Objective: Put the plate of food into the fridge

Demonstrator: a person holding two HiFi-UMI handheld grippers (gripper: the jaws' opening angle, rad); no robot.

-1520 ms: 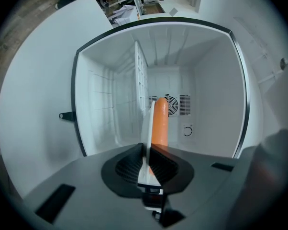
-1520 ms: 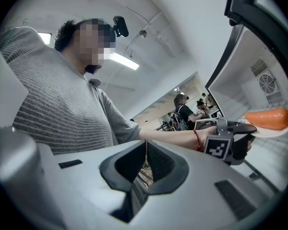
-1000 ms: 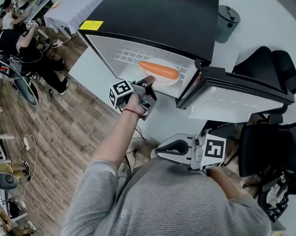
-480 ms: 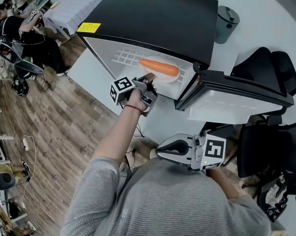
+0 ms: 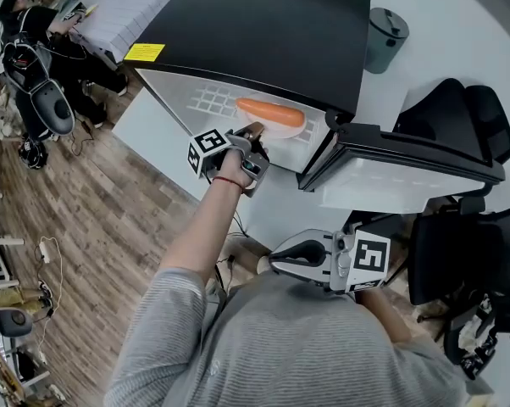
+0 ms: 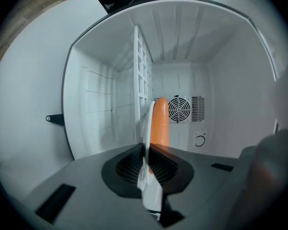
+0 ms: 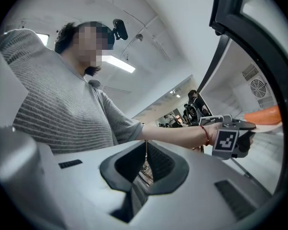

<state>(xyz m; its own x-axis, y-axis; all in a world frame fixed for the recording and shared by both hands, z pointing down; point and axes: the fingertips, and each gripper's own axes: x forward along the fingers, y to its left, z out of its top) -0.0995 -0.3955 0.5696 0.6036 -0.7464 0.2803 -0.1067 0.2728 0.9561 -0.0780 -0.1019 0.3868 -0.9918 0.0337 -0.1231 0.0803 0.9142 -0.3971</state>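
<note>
People [image 5: 35, 24] sit at desks way off at 10 o'clock in the head view, on a wood floor [image 5: 85, 227]. Moving right, there's a small fridge [image 5: 263, 24] with a black top, sitting around 12 o'clock.

The left gripper [image 5: 255, 134] is right at the fridge mouth, and its jaws are pinched narrow on the near rim of a white plate [image 5: 282, 131]. A carrot [image 5: 270, 112] lies across that plate. The plate pokes into the white inside of the fridge, just beside the wire shelf [image 6: 141, 80]. Can't tell if it actually rests on the shelf. In the left gripper view the plate [image 6: 146, 138] shows edge-on between the pads, with the carrot [image 6: 159, 123] pointing at the round fan grille [image 6: 178, 109] on the back wall.

The fridge door [image 5: 407, 164] hangs open toward 3 o'clock. The right gripper [image 5: 302, 257] sits low near 6 o'clock, close to the person's grey striped top [image 5: 280, 346]. Its jaws are pressed together with nothing in them. A grey bin [image 5: 384, 36] stands at 1 o'clock and a black chair [image 5: 467, 125] at 3 o'clock.
</note>
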